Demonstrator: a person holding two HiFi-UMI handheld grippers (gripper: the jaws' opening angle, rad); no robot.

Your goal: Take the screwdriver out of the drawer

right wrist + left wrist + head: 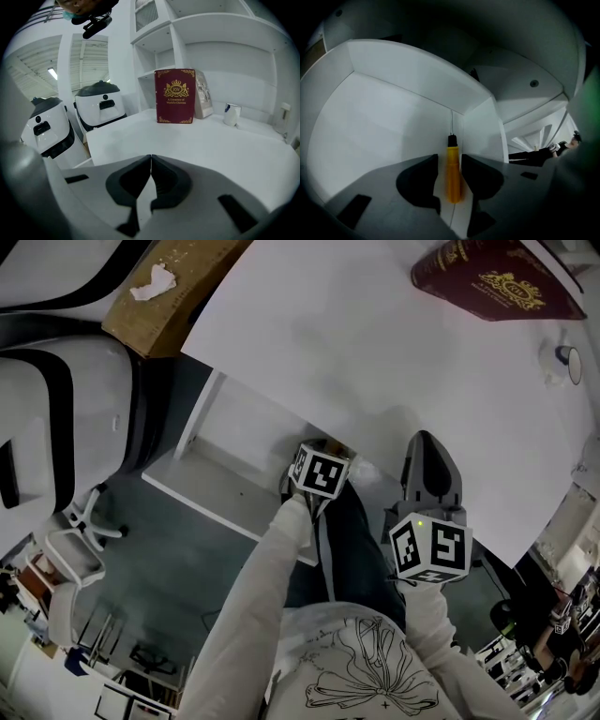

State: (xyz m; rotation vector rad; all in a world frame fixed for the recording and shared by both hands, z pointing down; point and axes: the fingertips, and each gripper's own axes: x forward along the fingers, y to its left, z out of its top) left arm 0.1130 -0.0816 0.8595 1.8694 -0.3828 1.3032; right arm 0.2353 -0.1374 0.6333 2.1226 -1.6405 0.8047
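A screwdriver (453, 174) with a yellow handle and thin metal shaft lies in the far right corner of the white drawer (379, 126), shaft toward the corner. My left gripper (450, 157) stands open with a narrow gap; the handle sits between its jaws, close against the right one, with a sliver of room on the left. The handle looks blurred. In the head view the left gripper (322, 465) reaches into the pulled-out drawer (234, 442) under the table's edge. My right gripper (150, 157) is shut and empty, held over the white table (375, 343).
A dark red book (175, 96) stands at the back of the table, with a white cup (231, 114) to its right. White robot bodies (98, 105) stand left of the table. A cardboard box (169, 287) and a white chair (80, 521) are on the left.
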